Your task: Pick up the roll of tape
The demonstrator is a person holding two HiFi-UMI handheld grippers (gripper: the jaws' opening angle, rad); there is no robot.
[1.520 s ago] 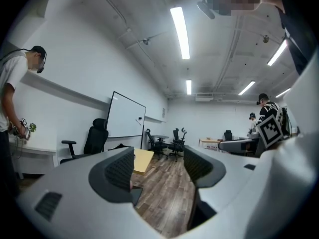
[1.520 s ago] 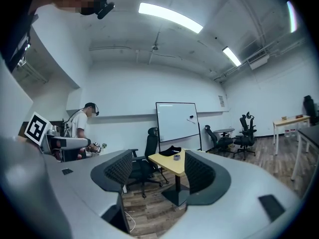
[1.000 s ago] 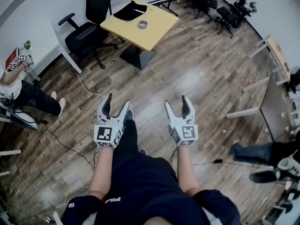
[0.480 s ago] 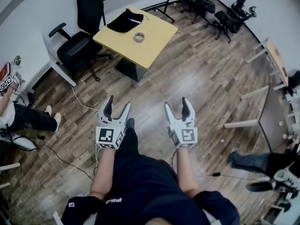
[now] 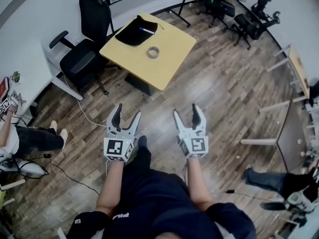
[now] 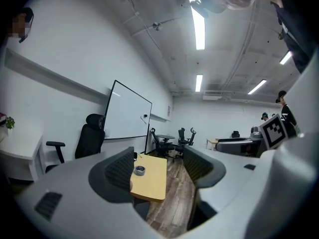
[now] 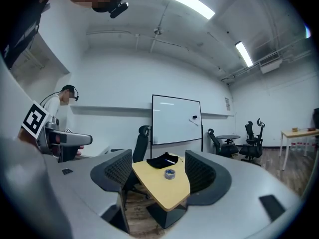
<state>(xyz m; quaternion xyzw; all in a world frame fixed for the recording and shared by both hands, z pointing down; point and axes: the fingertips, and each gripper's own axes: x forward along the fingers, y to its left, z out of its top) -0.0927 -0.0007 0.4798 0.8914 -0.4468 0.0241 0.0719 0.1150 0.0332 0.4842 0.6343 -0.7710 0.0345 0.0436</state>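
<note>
A grey roll of tape (image 5: 153, 52) lies flat near the middle of a yellow table (image 5: 169, 59), far ahead of both grippers. The same roll of tape (image 6: 139, 171) (image 7: 170, 174) shows small between the jaws in both gripper views. My left gripper (image 5: 126, 118) and right gripper (image 5: 186, 115) are held side by side over the wooden floor, well short of the table. Both are open with nothing between their jaws.
A black cloth with a pen (image 5: 134, 32) lies on the table's far corner. A black office chair (image 5: 82, 59) stands left of the table, more chairs (image 5: 239, 14) at the back right. A cable (image 5: 75, 171) runs over the floor. Seated people are at the left (image 5: 25, 138) and right edges (image 5: 279, 180).
The table and tape have come a little closer and lower in the head view. Both grippers keep their open pose in front of the body.
</note>
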